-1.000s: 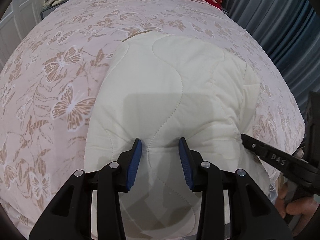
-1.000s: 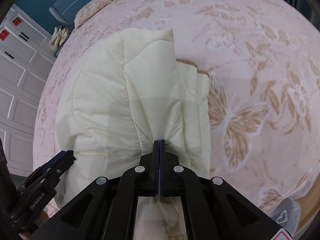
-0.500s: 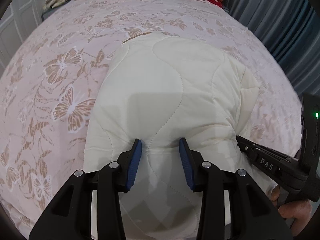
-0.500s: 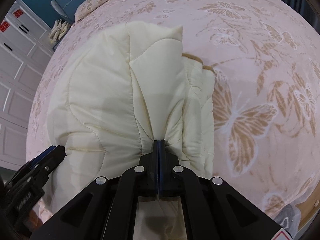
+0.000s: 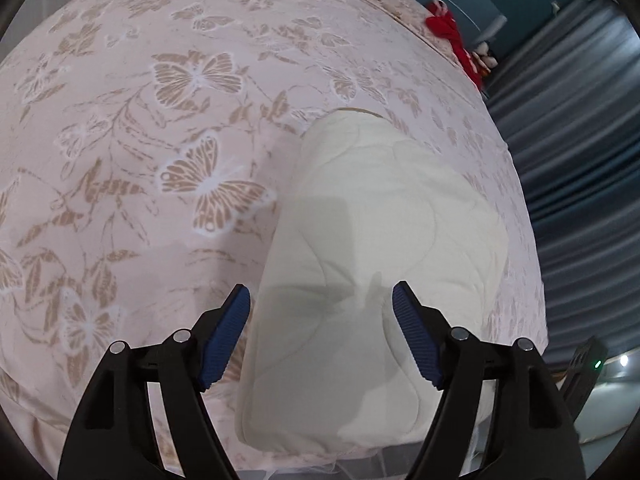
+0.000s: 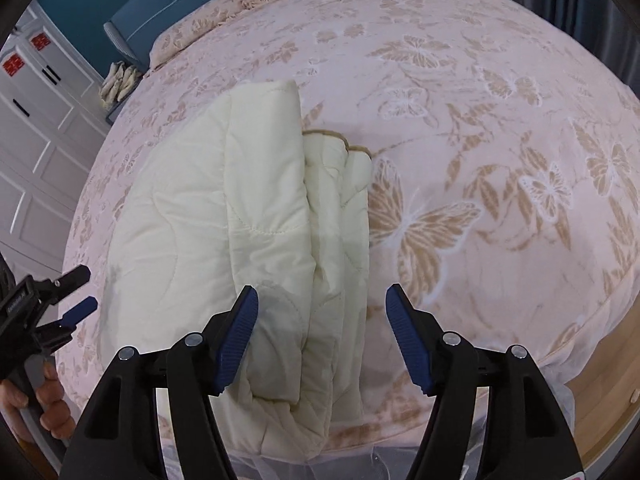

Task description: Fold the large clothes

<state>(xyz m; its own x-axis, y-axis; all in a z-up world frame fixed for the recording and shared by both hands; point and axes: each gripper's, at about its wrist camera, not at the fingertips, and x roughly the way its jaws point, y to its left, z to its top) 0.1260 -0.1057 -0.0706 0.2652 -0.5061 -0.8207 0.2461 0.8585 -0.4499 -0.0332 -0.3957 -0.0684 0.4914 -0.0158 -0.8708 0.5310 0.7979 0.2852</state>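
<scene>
Both jaws have just been opened wide, nothing gripped: left gripper (image 5: 321, 336), right gripper (image 6: 322, 338). Released, the quilt (image 6: 240, 216) at frame centre could be sprung unfolded by its own puffiness.

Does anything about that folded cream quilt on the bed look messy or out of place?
Slightly. The cream quilt is folded on the butterfly bedspread, but its layers are uneven: along the right side the lower layers stick out in a stepped, rumpled edge instead of lining up. No damage or spills show.
</scene>
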